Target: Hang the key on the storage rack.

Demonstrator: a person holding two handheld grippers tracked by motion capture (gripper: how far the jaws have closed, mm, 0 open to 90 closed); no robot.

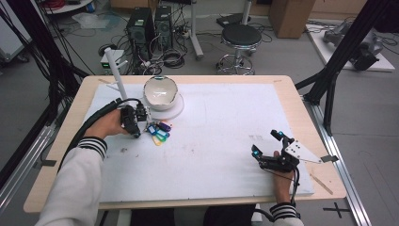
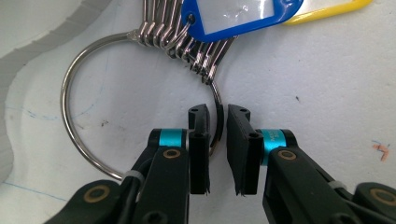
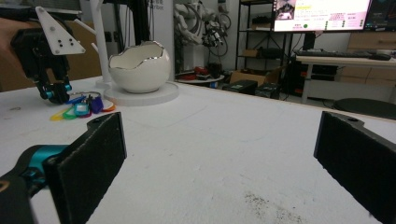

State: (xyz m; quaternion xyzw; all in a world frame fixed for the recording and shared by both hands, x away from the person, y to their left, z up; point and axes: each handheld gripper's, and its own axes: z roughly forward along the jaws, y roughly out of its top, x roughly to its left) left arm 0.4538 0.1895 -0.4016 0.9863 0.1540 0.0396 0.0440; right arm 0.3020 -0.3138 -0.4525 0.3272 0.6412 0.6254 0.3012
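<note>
A bunch of coloured key tags (image 1: pixel 159 132) on a large metal key ring (image 2: pixel 65 107) lies on the white mat left of centre. Up close, a blue tag (image 2: pixel 238 16) lies over a yellow tag (image 2: pixel 327 9). My left gripper (image 2: pixel 217 114) points down at the ring's near arc. Its jaws stand on either side of the wire with a narrow gap left between them. In the high view that left gripper (image 1: pixel 136 134) is just left of the tags. My right gripper (image 1: pixel 266 142) rests wide open at the mat's right front, with nothing between its jaws (image 3: pixel 219 154).
A white egg-shaped bowl (image 1: pixel 160 92) sits on a round white dish (image 1: pixel 176 110) just behind the tags. A white post stand (image 1: pixel 115 70) rises at the back left. The white mat (image 1: pixel 211 141) covers most of the wooden table.
</note>
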